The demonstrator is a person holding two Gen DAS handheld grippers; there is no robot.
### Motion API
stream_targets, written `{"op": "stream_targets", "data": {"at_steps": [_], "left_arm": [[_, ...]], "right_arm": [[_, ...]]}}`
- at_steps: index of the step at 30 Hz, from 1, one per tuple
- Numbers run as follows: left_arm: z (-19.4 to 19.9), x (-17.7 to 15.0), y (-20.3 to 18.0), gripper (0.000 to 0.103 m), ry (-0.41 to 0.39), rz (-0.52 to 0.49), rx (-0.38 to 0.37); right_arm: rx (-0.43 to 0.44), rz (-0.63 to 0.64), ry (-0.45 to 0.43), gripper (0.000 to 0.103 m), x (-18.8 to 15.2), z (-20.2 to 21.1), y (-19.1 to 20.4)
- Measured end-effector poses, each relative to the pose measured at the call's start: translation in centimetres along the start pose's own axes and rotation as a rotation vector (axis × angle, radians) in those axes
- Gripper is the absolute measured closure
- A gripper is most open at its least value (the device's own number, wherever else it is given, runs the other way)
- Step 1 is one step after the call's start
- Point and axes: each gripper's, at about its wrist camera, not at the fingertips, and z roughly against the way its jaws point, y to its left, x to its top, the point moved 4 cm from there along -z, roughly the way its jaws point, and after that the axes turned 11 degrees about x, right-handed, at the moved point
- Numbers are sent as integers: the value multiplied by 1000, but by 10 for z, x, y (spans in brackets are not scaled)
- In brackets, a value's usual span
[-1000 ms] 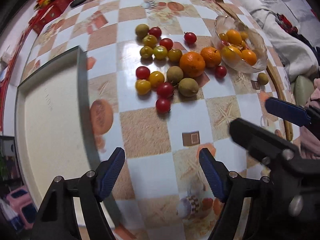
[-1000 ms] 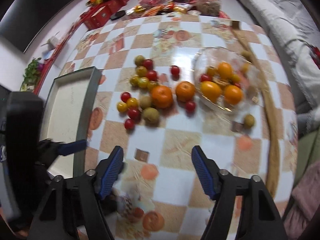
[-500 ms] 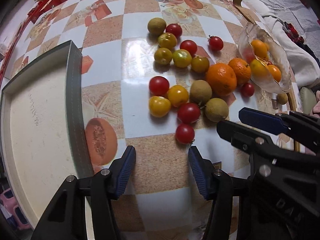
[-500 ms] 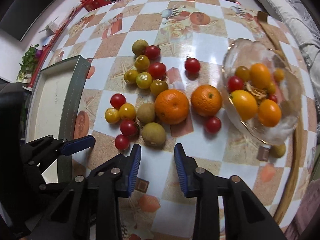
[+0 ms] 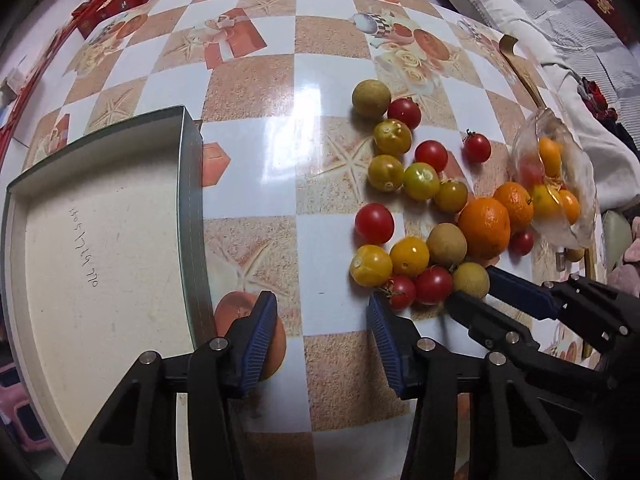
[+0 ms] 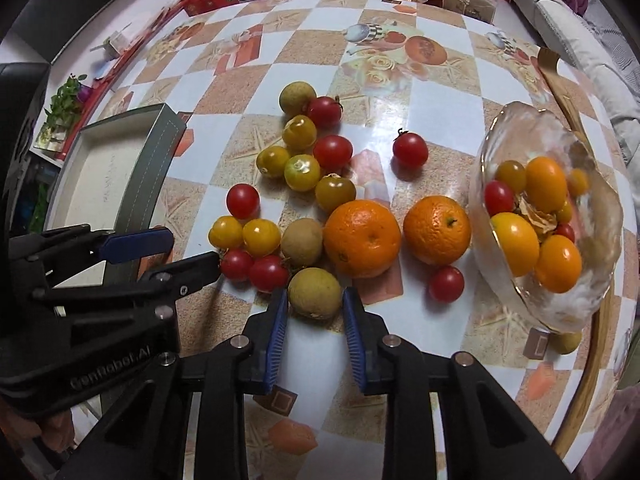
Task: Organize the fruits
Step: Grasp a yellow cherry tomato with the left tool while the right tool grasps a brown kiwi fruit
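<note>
Near the tabletop's front edge, both claws have advanced: right claw (image 6: 315, 307) narrowed, straddling the brown longan (image 6: 315, 293) ungripped; left claw (image 5: 322, 322) spread, empty.

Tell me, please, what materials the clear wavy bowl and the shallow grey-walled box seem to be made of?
The clear wavy bowl looks like glass, perhaps hard plastic: transparent and glossy, the fruit showing through its rippled wall. The shallow grey-walled box looks like cardboard: matte cream floor with handwritten digits, thin straight walls with sharp folded corners.
</note>
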Motion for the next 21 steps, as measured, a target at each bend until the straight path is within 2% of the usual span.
{"op": "stream_targets", "data": {"at_steps": [6, 15, 19, 20, 21], "left_arm": [[4, 2, -6, 53, 3, -41, -47], [18, 19, -39, 53, -12, -104, -30], [15, 21, -58, 53, -22, -156, 15], [14, 21, -60, 54, -26, -160, 26], [13, 23, -63, 61, -31, -162, 41]], "right_arm": [[6, 49, -5, 72, -4, 2, -1], [2, 56, -22, 73, -12, 9, -8], [-2, 52, -24, 73, -15, 12, -12], [-5, 49, -26, 73, -16, 13, -14], [-6, 46, -29, 73, -16, 14, -15]]}}
